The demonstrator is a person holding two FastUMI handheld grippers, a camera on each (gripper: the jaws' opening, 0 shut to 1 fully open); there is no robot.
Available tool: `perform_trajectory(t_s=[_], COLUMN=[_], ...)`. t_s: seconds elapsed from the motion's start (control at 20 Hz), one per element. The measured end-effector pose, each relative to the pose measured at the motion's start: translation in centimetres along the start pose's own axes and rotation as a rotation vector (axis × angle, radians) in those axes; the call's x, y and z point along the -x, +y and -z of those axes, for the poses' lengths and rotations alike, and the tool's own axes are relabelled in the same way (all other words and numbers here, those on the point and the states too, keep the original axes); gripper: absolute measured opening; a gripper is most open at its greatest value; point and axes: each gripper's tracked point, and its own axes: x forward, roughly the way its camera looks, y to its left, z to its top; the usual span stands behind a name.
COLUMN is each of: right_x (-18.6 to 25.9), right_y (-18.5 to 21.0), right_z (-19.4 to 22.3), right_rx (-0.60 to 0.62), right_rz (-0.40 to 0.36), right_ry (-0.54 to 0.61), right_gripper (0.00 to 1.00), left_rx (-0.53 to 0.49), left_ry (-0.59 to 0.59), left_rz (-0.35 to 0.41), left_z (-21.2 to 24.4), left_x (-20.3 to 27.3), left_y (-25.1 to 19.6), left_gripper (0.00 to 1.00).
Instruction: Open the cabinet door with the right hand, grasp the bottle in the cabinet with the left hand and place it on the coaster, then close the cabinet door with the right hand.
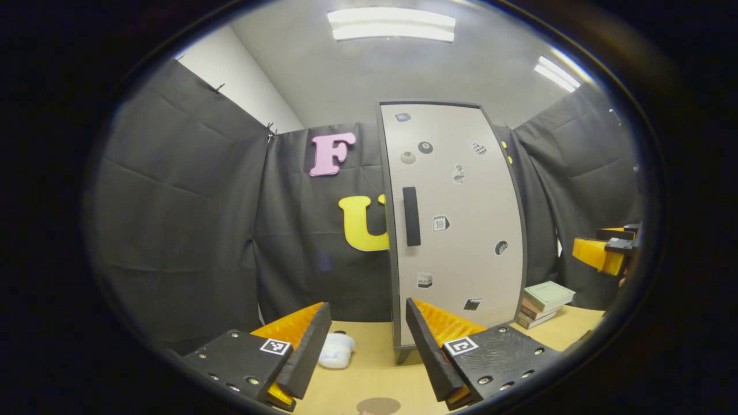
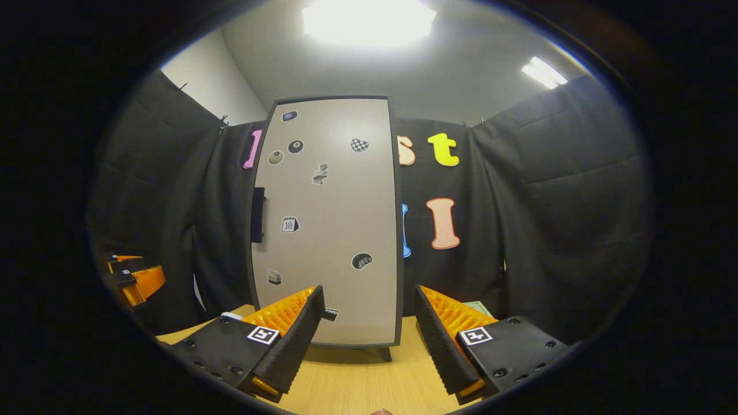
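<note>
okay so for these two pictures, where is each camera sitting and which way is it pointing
Left gripper view: rides on the left tongs, facing the closed cabinet door and its handle over the table; its own open fingers show at the bottom, the right tongs at the right edge.
Right gripper view: rides on the right tongs, squarely facing the door; its own open fingers show below, the left tongs at the left edge.
Shared: cabinet door, handle, table, each other's tongs.

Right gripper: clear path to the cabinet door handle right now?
Probably yes. The right gripper is open and faces the shut cabinet door; the handle sits at the door's left edge with nothing in front of it. It needs to shift left.
</note>
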Motion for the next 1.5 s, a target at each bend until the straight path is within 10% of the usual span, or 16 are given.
perform_trajectory(t_s=[1.5], right_x=[-13.5], right_y=[17.2], right_z=[-8.9], right_rx=[-0.022], right_rz=[-0.315], right_ry=[-0.038], right_gripper=[0.97], left_rx=[-0.038], left_ry=[0.072], left_rz=[-0.431], left_z=[2.6], left_x=[8.4], left_y=[16.2], left_gripper=[0.79])
